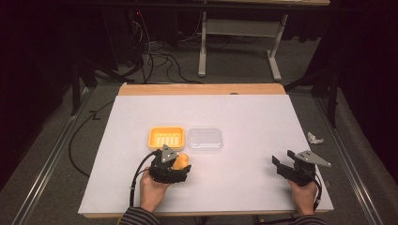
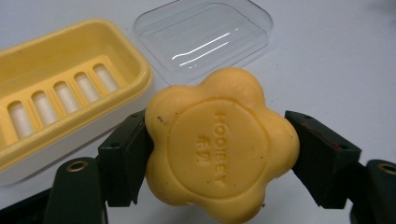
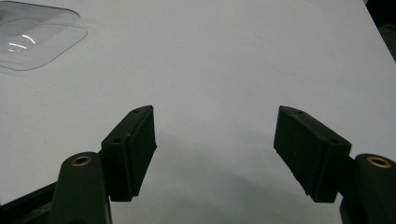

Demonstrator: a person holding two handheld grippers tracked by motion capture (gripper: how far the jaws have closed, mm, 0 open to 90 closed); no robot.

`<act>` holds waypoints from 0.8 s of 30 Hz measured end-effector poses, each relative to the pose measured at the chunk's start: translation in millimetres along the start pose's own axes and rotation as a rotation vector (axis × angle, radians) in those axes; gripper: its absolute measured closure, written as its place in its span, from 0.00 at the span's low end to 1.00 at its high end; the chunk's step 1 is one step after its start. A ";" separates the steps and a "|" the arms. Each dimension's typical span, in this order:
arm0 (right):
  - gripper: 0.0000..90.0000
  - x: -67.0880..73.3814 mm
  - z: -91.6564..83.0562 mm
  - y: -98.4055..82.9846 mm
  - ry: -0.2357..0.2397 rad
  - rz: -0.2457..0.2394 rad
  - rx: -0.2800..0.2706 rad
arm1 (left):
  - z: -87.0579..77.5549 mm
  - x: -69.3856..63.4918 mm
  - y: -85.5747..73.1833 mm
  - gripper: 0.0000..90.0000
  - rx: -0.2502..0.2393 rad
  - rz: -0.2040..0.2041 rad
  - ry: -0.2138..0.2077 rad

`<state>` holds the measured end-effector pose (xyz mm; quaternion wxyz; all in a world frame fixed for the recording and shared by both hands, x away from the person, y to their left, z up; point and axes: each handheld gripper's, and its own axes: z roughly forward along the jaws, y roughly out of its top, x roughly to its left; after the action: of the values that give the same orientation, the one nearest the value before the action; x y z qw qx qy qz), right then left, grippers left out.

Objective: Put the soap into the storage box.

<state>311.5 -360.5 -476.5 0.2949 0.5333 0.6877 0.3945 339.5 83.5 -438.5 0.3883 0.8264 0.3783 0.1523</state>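
From above, the white table carries two pieces side by side near its middle: a yellow soap dish and, just at its 3 o'clock, a clear plastic lid lying flat. At about 6 o'clock from the dish, the left gripper sits in the person's left hand, and a patch of orange-yellow peeks out from between its jaws. From up here that patch is hard to read.

The left gripper view makes it plain. It is a flower-shaped bar of soap, yellow, with letters pressed into a round centre, and the two black jaws press on its sides at 9 and 3 o'clock, so the claw is clamped on the soap. Whether the bar rests on the table or is lifted off it I cannot tell. Beyond it, the soap dish lies at 10 o'clock, showing a row of slots in its floor that the high view only hints at, and the clear lid lies at 12 o'clock with ribs and glare across it.

Well apart, toward the table's near right corner, the right gripper is held in the right hand. In the right gripper view its claw stands wide with bare table between the jaws, and a corner of the clear lid shows at 10 o'clock.

A crumpled white scrap lies on the floor off the table's right edge.
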 end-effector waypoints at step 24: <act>0.33 0.7 -0.3 -0.1 0.000 -0.004 -0.002 | -7.4 29.1 16.9 0.30 -0.028 -0.106 0.028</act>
<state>311.1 -359.9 -476.5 0.2959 0.5316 0.6885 0.3946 363.4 102.1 -422.1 0.4022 0.7974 0.4247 0.1485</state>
